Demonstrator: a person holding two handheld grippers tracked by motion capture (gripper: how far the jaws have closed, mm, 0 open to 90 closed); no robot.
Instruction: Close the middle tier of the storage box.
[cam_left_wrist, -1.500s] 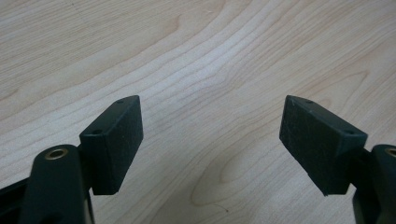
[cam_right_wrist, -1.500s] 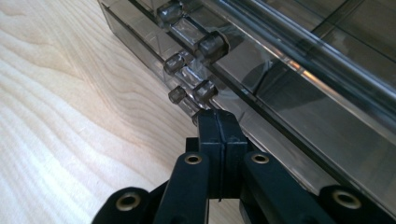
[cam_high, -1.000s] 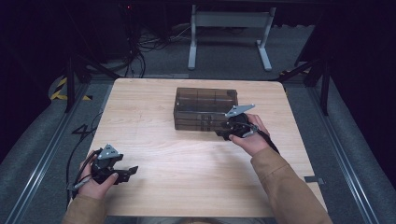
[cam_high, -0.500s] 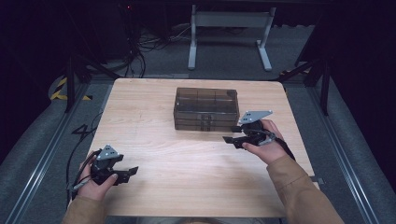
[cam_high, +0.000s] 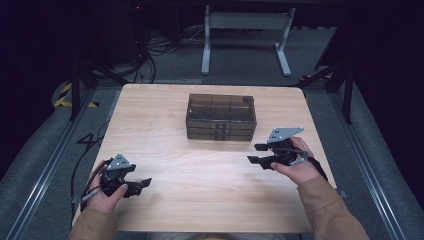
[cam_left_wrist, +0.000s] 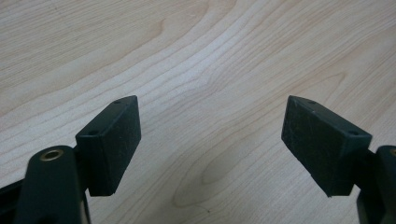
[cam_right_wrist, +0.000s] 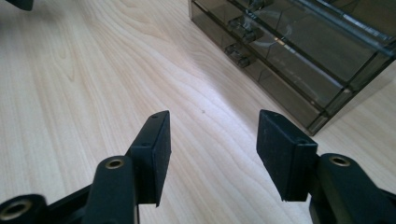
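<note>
Smoky translucent drawer box (cam_high: 221, 117) sits mid-worktop (cam_high: 165, 115) with drawers shut, the right gripper (cam_high: 260, 153) just beside its front corner, fingers having just been opening on nothing, left gripper (cam_high: 141, 184) spread empty; next likely a fresh drawer-handle approach.
</note>
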